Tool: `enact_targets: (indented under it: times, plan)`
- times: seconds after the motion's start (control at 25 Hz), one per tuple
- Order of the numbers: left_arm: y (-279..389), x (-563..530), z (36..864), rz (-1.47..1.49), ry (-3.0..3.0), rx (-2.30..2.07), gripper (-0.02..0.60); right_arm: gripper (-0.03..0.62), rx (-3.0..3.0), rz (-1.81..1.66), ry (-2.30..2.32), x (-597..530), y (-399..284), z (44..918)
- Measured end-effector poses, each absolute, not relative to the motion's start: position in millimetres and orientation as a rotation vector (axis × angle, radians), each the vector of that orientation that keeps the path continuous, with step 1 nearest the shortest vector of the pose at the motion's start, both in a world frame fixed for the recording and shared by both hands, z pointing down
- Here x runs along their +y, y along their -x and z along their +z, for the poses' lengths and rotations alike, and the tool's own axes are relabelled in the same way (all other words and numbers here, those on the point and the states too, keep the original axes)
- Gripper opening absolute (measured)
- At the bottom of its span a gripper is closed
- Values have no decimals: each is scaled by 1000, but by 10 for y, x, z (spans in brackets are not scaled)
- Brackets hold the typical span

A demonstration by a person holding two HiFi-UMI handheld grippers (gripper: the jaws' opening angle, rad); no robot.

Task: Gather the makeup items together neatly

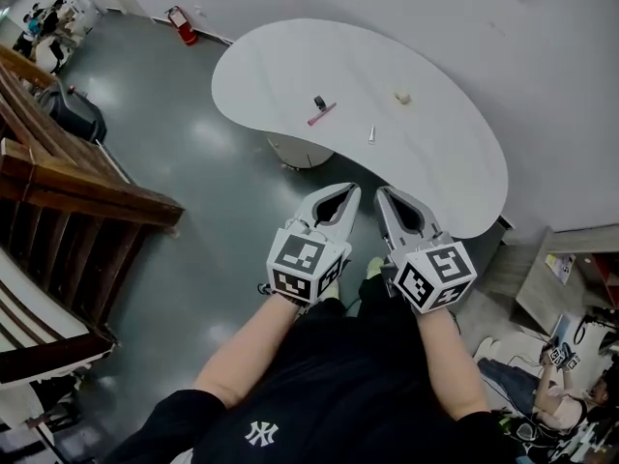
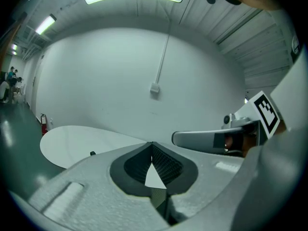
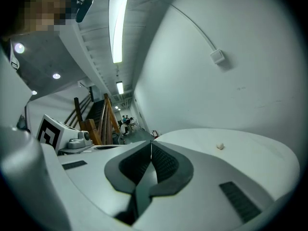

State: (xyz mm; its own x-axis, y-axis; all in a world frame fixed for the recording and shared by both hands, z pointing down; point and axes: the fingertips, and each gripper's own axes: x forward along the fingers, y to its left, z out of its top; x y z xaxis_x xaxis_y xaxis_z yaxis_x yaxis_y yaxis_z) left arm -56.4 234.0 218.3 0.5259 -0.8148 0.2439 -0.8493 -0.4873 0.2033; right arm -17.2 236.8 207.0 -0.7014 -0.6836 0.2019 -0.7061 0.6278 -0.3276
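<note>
On the white kidney-shaped table (image 1: 290, 61) lie a small black item (image 1: 319, 101), a pink stick (image 1: 322, 114), a small white tube (image 1: 371, 134) and a beige lump (image 1: 403, 98). Both grippers hover side by side short of the table's near edge, above the floor. My left gripper (image 1: 352, 189) is shut with nothing in it. The right gripper (image 1: 383, 192) is shut and empty too. In the right gripper view its tips (image 3: 151, 141) meet, with the beige lump (image 3: 220, 147) on the table beyond. The left gripper view shows closed tips (image 2: 152, 143) and the black item (image 2: 92, 153) far off.
A white pedestal (image 1: 300, 151) carries the table. Wooden stair rails (image 1: 68, 177) stand to the left. A red extinguisher (image 1: 182, 24) leans at the far wall. People sit at the far left (image 1: 44, 22), and another person sits on the floor at the lower right (image 1: 556, 380).
</note>
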Motion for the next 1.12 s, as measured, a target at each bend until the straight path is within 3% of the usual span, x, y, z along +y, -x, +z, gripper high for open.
enact_targets:
  times: [0.92,1.12]
  plan:
    - [969,559,2756,257,-2126,-1760,9,22,-2858,661,-639,334,372,2663]
    - [1234,334,2956,256,-2106,-1768,9,71,-2785,612,-649,72,664,2998]
